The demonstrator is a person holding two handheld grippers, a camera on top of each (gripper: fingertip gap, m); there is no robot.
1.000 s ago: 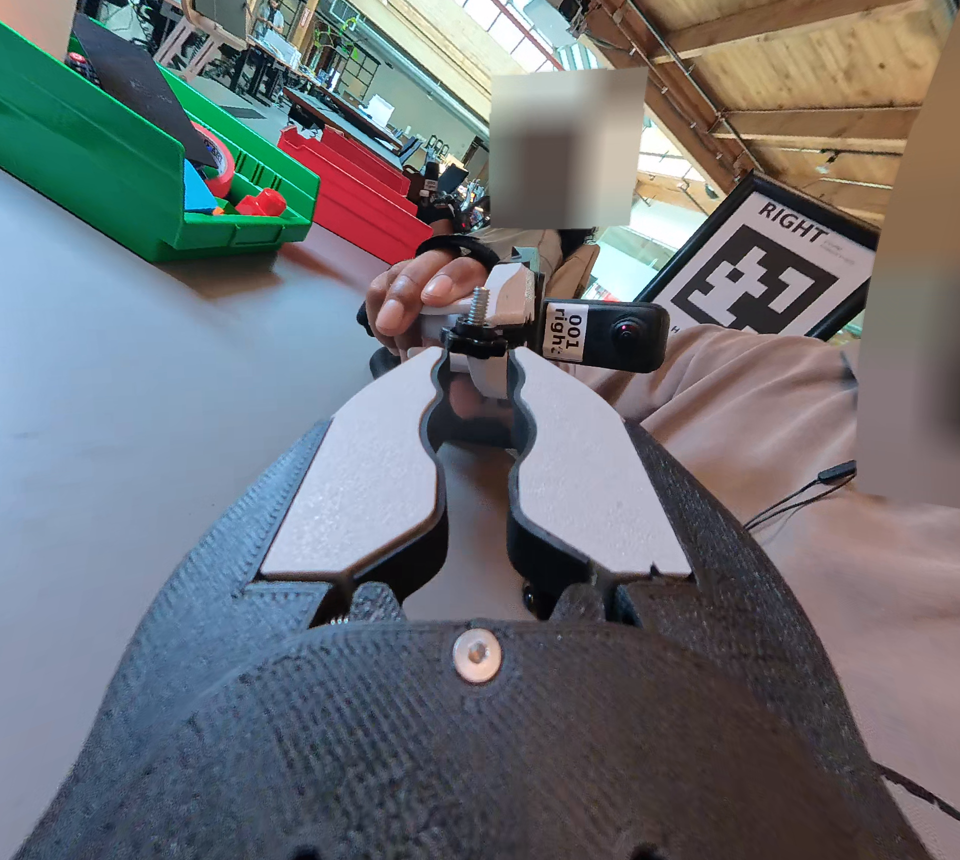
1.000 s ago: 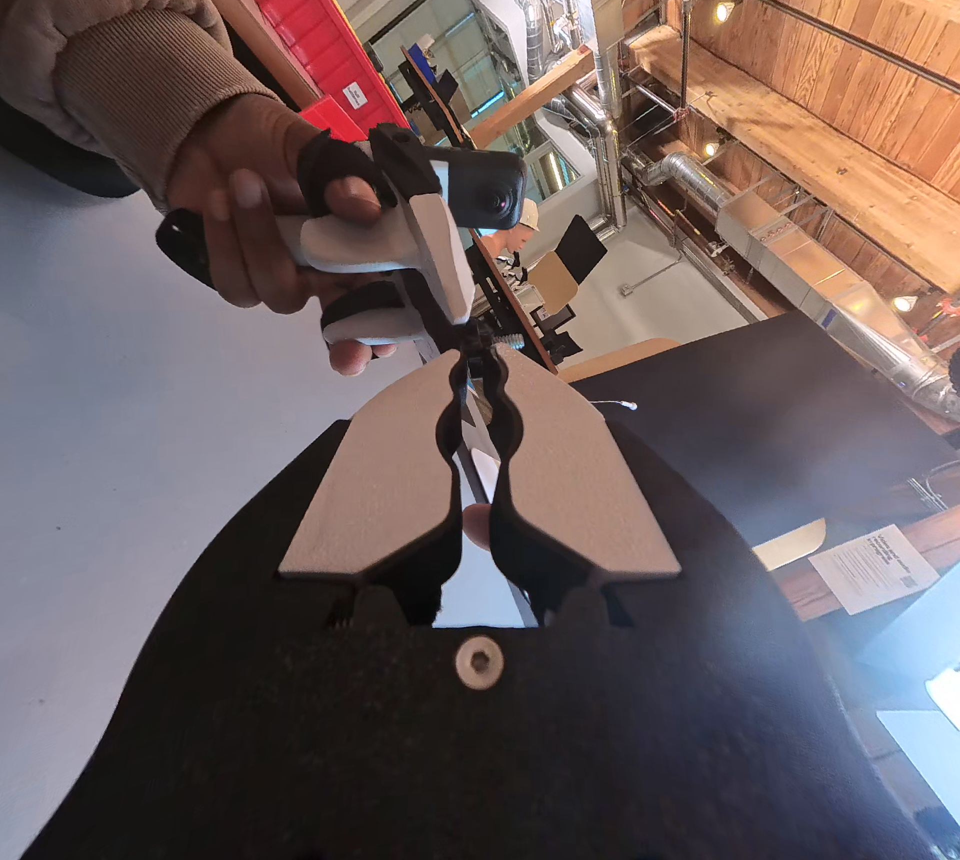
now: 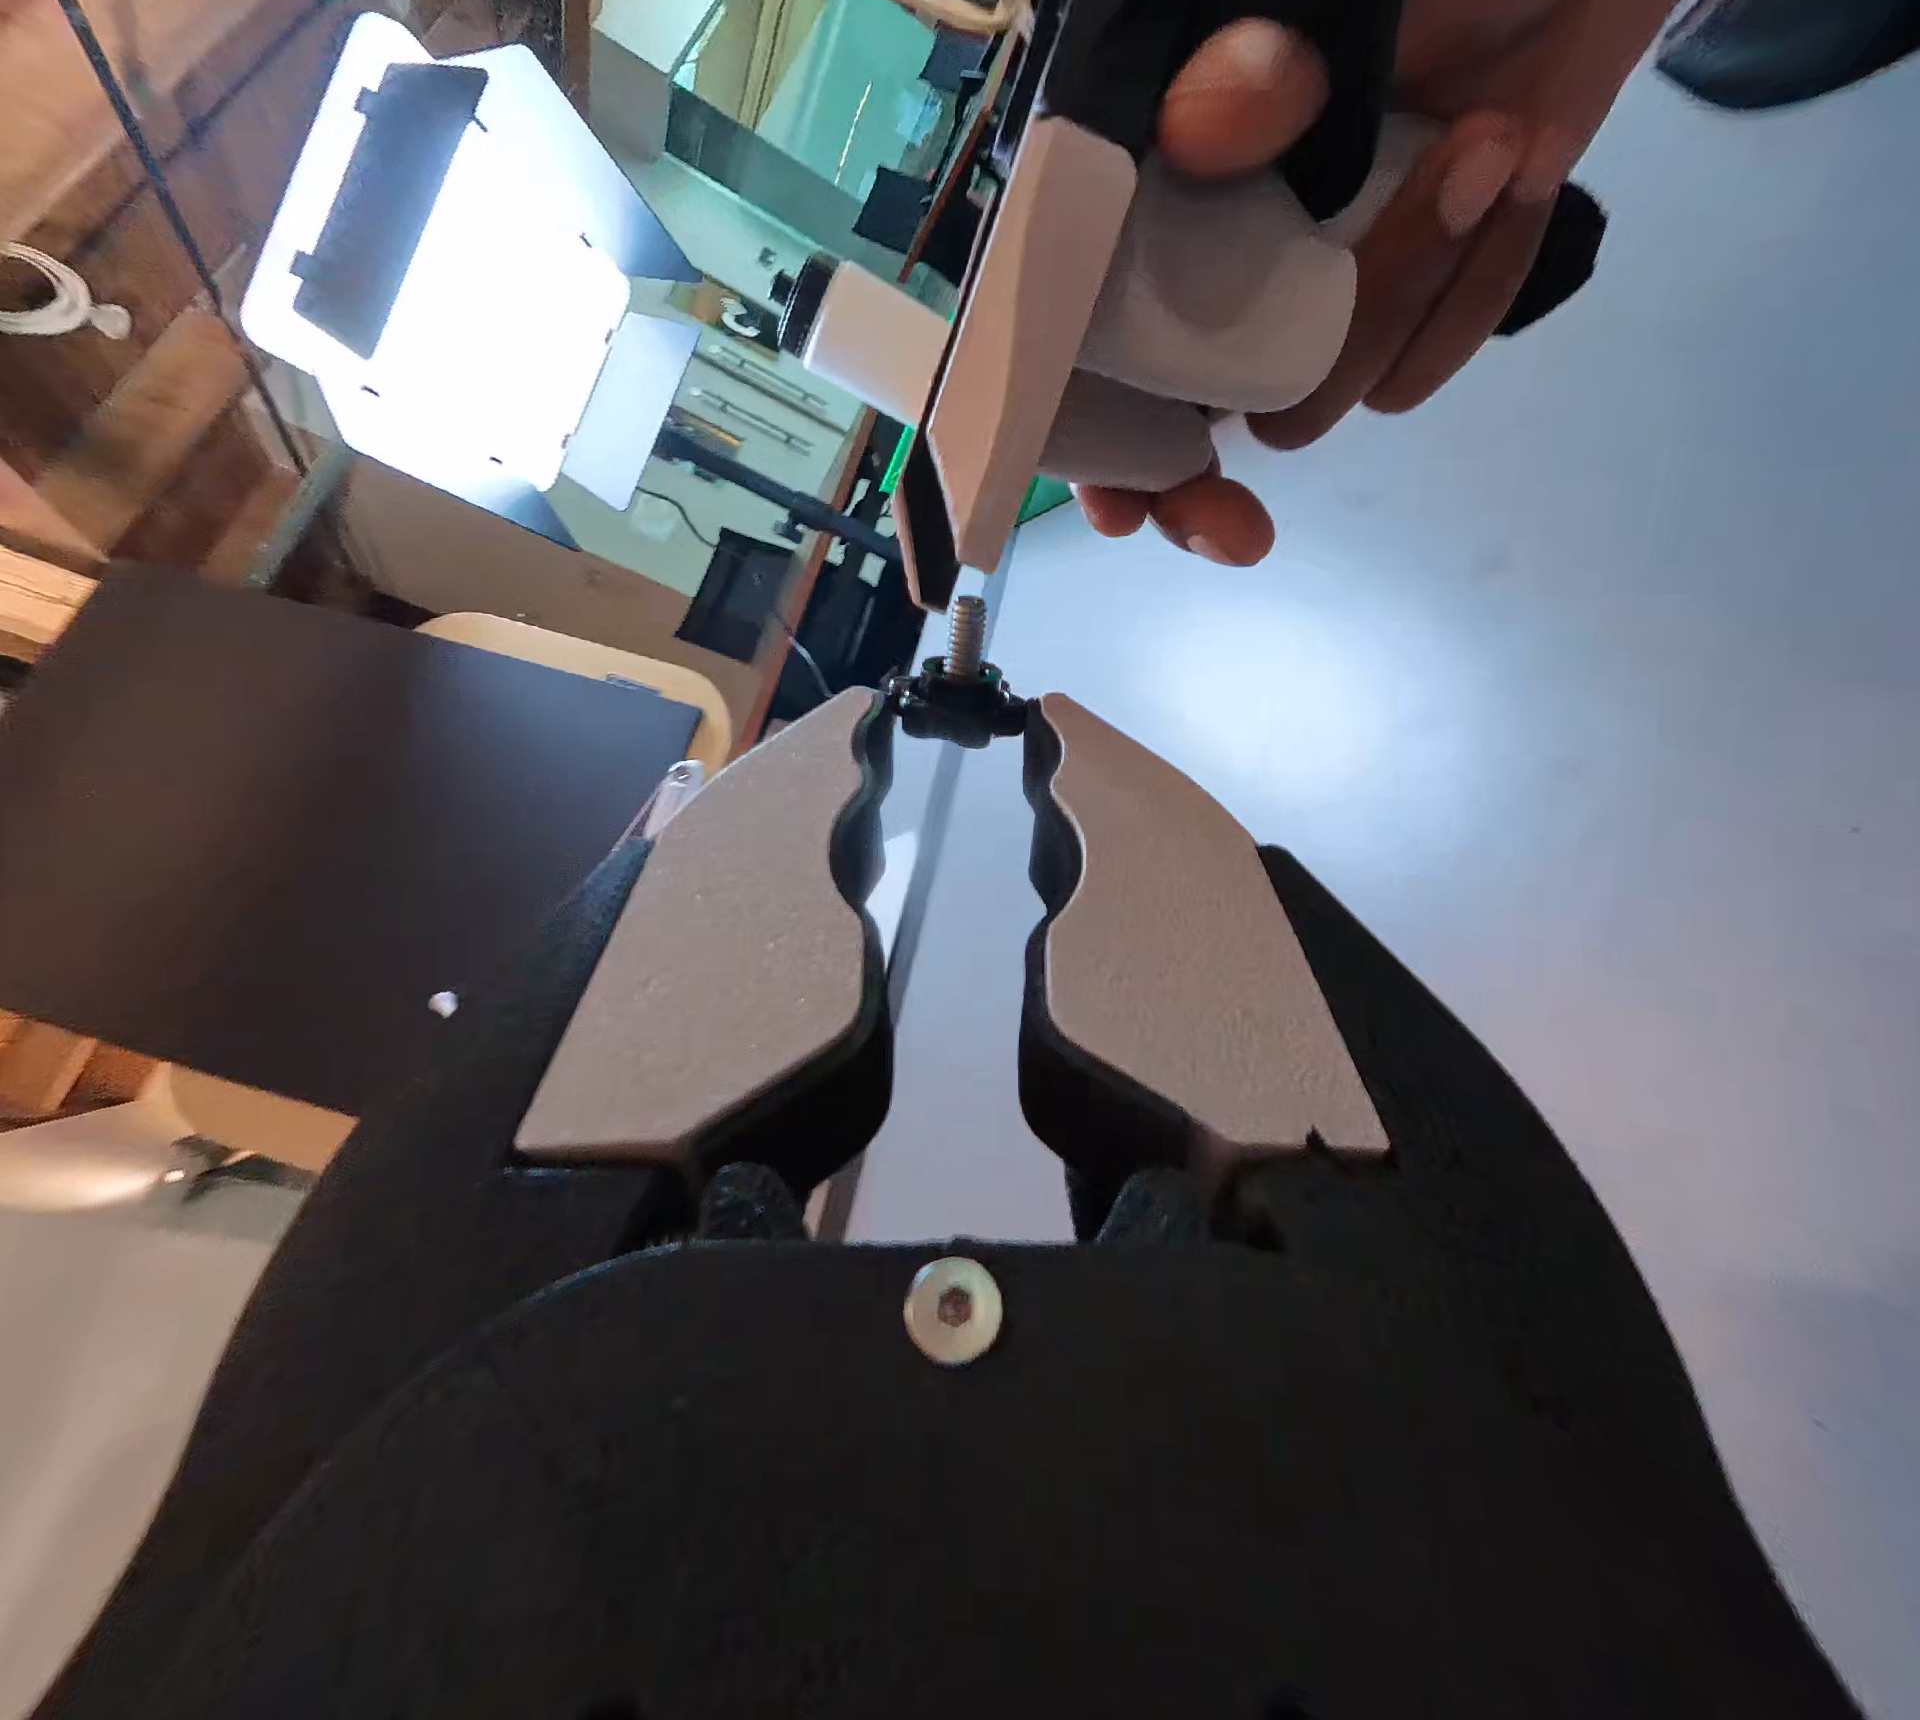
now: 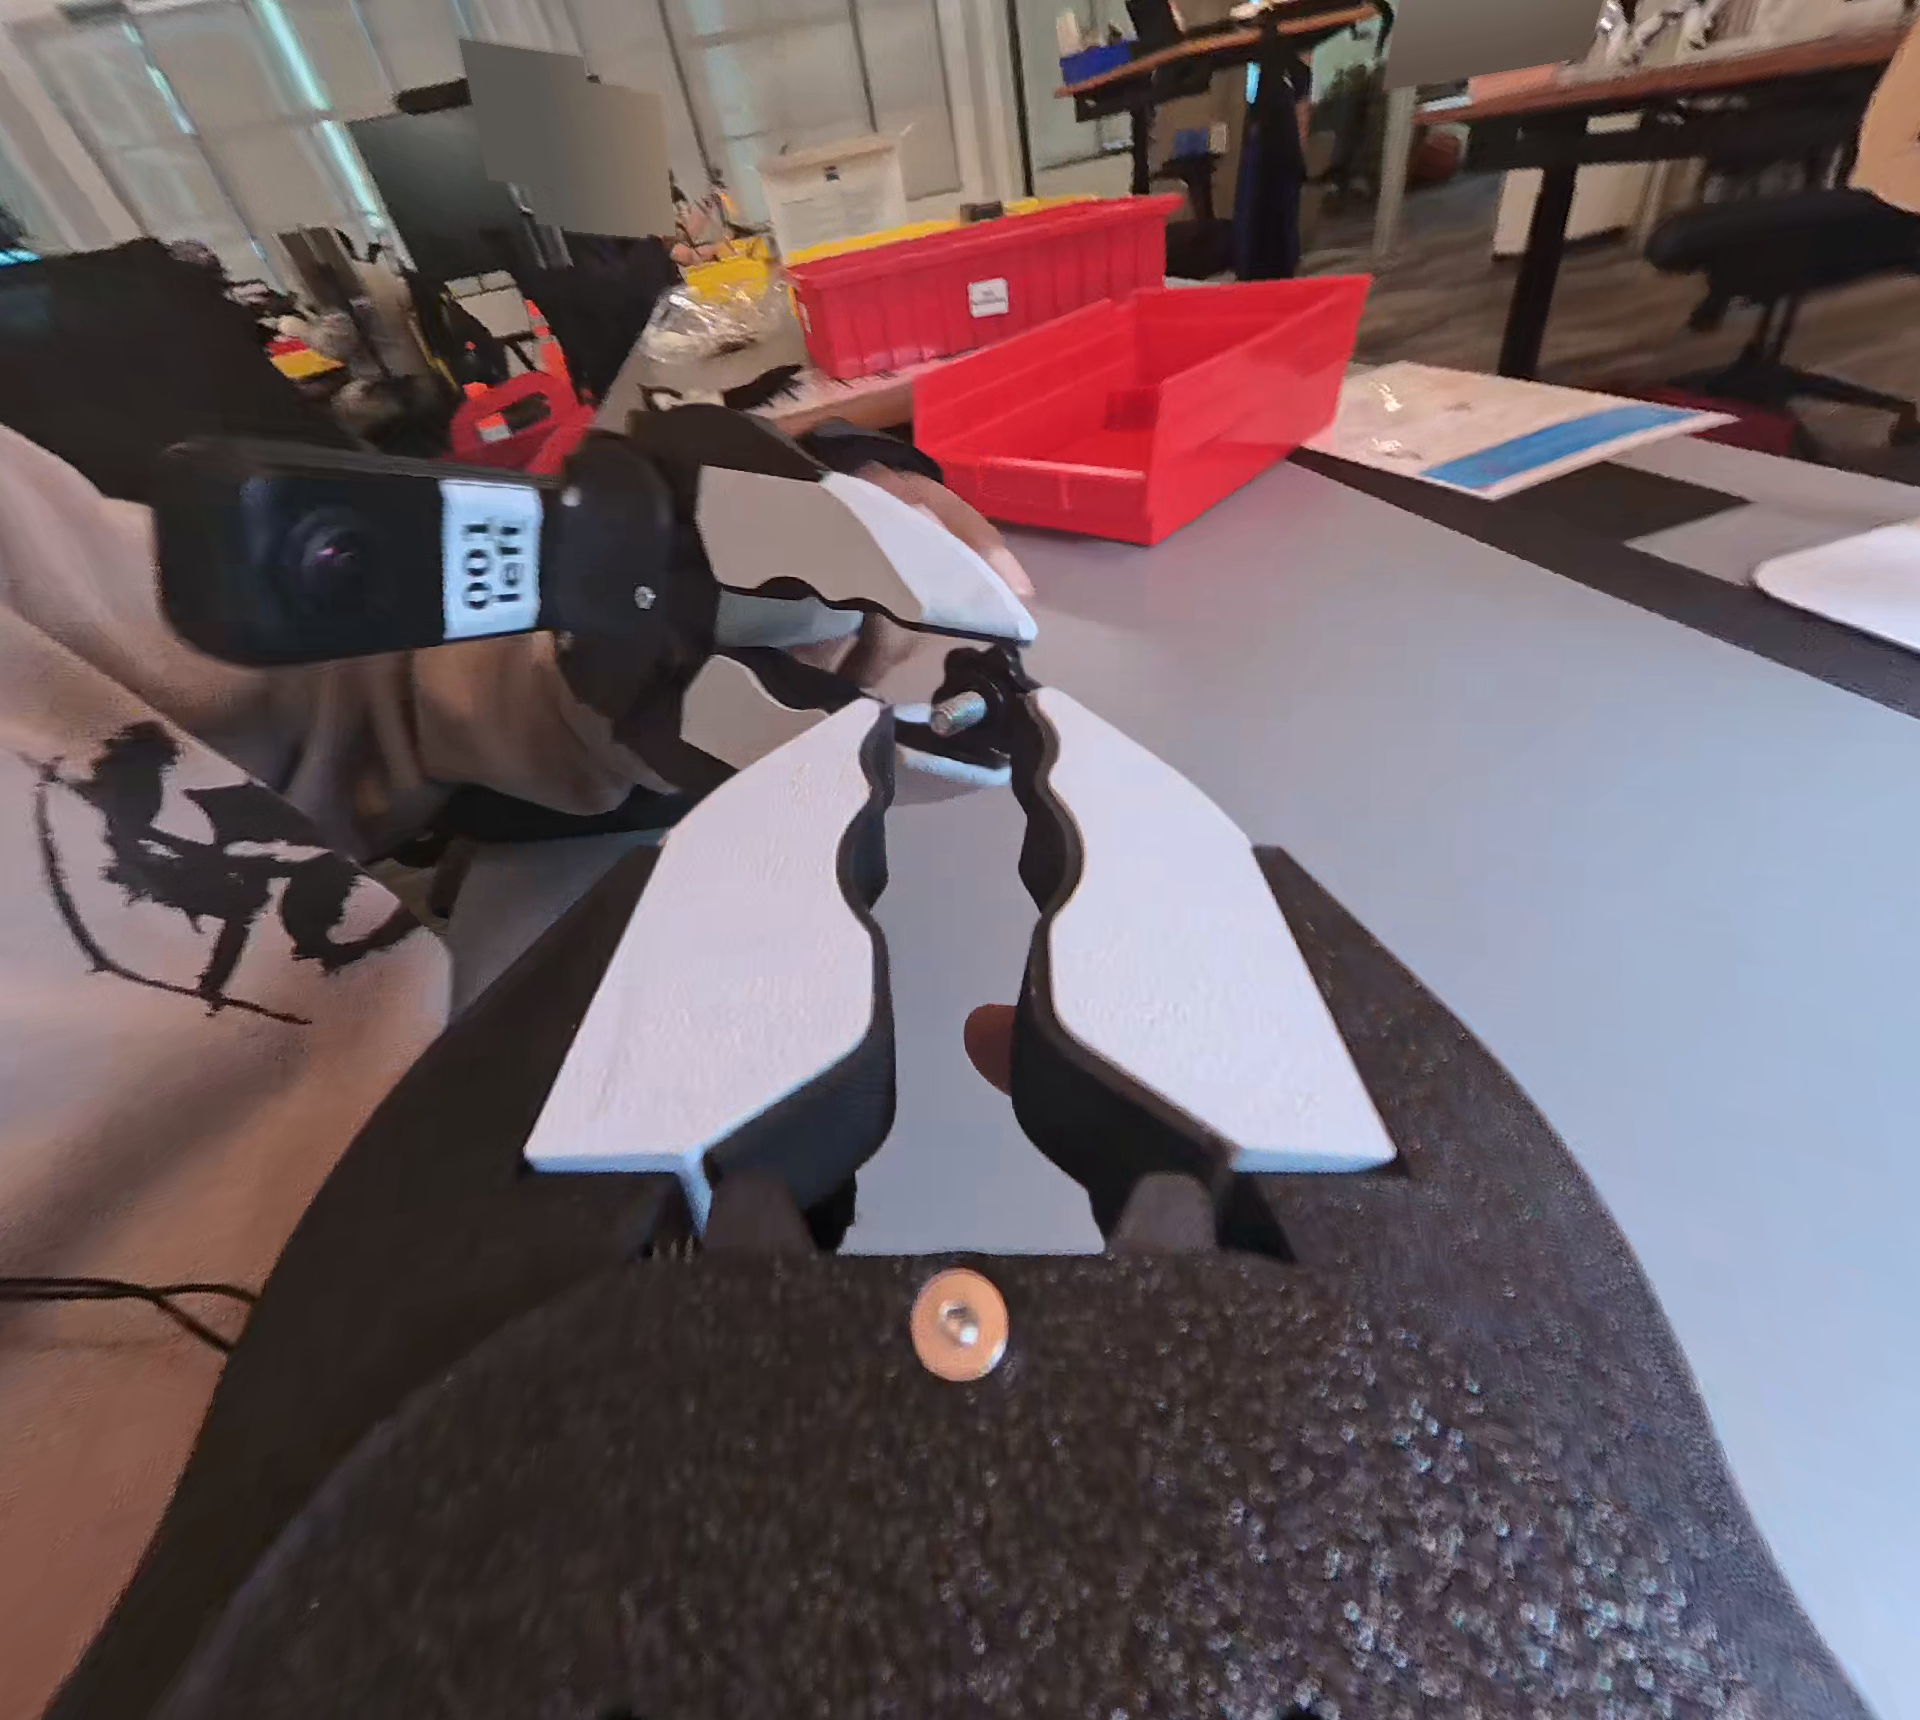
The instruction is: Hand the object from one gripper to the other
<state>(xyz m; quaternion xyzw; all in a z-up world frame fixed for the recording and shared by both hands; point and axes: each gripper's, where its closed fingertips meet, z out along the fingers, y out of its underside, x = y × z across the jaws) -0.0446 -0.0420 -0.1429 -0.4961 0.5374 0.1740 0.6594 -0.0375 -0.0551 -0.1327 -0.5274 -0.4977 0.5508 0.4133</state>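
Black knob screw [image 3: 954,706] sits clenched at the left gripper's [image 3: 956,714] tips, threaded stem pointing away toward the right gripper [image 4: 956,720], whose spread, empty tips sit just beside the stem, above the table [image 4: 1455,735].

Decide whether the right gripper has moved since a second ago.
Yes: judged against the left gripper, the right gripper has backed off the knob to the end of its screw.
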